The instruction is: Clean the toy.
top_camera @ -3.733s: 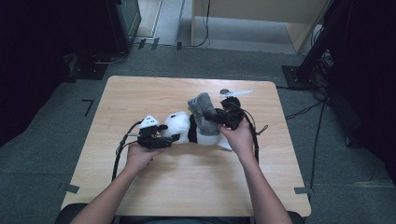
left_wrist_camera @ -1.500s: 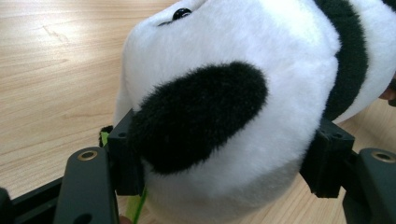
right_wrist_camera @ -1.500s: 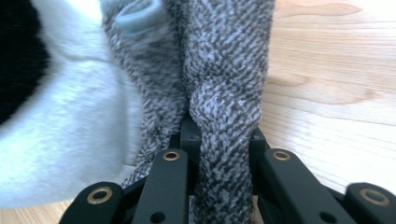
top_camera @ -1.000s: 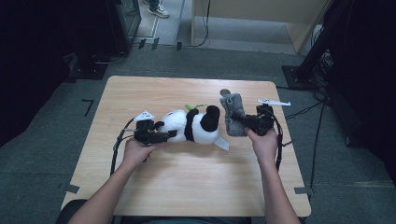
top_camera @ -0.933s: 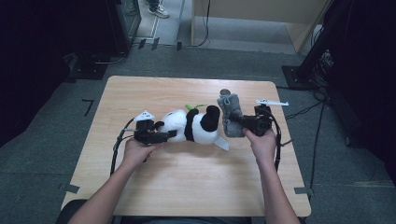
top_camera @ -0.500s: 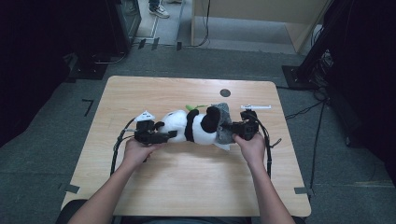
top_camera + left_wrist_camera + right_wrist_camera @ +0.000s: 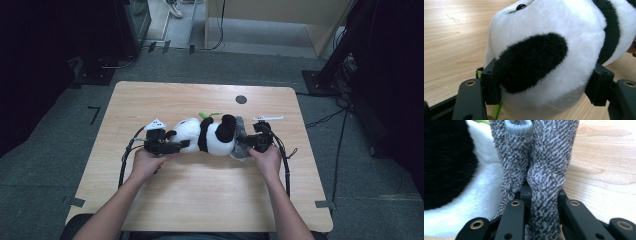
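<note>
On the wooden table, the left gripper lies at the left end of a toy panda. Its jaws are spread around the panda's white head, pressing on both sides, one beside a black ear patch. The panda lies on its side across the middle of the table, with a bit of green showing at its far edge. At the panda's right end, the right gripper has its jaws pinched on a grey knitted sock, which rests against the panda's body.
</note>
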The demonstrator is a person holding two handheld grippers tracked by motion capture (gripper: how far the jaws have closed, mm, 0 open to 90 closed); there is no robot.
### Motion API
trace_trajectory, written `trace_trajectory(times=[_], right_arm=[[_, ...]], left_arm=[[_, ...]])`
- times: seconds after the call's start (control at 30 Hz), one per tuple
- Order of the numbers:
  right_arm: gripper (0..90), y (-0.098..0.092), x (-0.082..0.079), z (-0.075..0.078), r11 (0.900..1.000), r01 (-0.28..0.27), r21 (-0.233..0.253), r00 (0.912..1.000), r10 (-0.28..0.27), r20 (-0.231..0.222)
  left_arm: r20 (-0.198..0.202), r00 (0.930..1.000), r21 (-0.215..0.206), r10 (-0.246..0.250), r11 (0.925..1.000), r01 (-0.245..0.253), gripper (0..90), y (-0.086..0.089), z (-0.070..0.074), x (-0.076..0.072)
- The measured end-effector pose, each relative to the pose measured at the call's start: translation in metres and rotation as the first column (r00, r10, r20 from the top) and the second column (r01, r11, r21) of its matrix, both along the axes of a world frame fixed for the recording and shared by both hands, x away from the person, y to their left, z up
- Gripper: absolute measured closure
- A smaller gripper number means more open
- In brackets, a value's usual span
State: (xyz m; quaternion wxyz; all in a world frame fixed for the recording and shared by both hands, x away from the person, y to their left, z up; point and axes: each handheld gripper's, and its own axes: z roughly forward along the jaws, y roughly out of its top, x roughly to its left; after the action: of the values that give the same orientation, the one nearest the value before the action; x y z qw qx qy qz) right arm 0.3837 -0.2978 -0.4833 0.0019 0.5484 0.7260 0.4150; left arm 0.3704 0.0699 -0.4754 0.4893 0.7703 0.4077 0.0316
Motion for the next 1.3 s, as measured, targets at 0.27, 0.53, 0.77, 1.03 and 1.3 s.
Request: trace_trajectory(times=[0.27, 0.53, 0.77, 1.03, 1.3], right_arm=[[78.0, -0.003, 0.003, -0.010, 0.999, 0.002, -0.039, 0.9998, -0.003, -0.020], [77.8, -0.022, 0.003, -0.001, 0.991, 0.058, -0.120, 0.9974, -0.063, -0.036], [77.7, -0.037, -0.014, 0.048, 0.996, 0.081, 0.023, 0.9870, -0.084, 0.137], [77.7, -0.011, -0.040, 0.107, 0.997, -0.051, 0.062, 0.9592, 0.032, 0.281], [77.7, 0.035, -0.045, 0.107, 0.975, -0.222, -0.016, 0.9421, 0.219, 0.254]], left_arm=[[0.006, 1.0000, 0.004, -0.001, 1.0000, 0.001, 29.8, 0.000, 0.001, 0.000], [0.015, 0.9999, 0.008, 0.007, 0.9999, -0.007, 32.5, 0.001, 0.004, -0.001], [0.014, 0.9999, 0.016, 0.011, 0.9998, -0.011, 34.2, 0.001, 0.009, -0.002], [-0.040, 0.9992, 0.018, 0.001, 0.9998, 0.000, 34.7, 0.004, 0.021, -0.013], [-0.050, 0.9984, 0.019, -0.026, 0.9995, 0.027, 31.8, 0.001, 0.016, -0.021]])
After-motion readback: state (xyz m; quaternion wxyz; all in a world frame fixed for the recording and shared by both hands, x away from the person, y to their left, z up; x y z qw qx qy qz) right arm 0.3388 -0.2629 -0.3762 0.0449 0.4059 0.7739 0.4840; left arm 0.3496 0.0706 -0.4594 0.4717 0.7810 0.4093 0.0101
